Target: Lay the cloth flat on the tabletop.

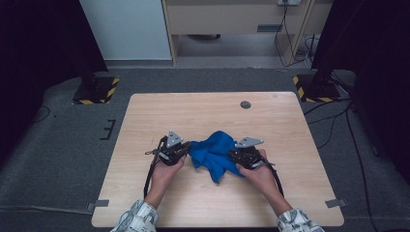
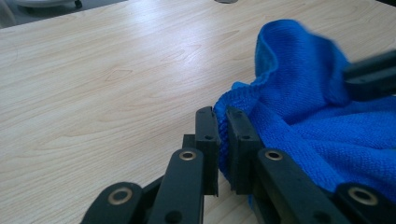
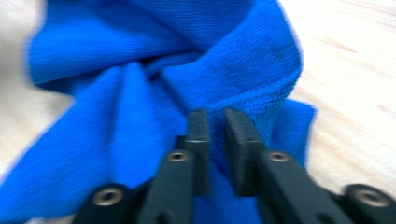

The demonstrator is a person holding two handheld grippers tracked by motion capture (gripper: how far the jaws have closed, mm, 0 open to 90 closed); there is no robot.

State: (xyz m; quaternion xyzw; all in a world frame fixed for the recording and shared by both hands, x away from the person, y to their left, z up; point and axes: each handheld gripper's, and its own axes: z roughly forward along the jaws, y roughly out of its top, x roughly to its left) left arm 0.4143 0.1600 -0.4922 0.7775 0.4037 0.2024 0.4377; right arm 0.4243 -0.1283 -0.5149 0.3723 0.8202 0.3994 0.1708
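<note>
Left gripper point(image 2: 223, 116) pinched tight on edge of blue cloth point(image 2: 317, 121); right gripper point(image 3: 216, 119) clamped on a bunched fold at opposite side. Cloth crumpled between both, resting on wooden tabletop point(image 1: 203, 116) near its middle, hands close on either side.

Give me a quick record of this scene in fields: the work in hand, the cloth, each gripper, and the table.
work in hand: handling a blue cloth with both grippers
cloth: bunched and creased, lying near the middle of the table
left gripper: jaws shut on the cloth's edge
right gripper: jaws pinching a fold of the cloth
table: light wood, with a small round grey disc near its far edge
hands: one behind each gripper, patterned sleeves at the near edge
</note>
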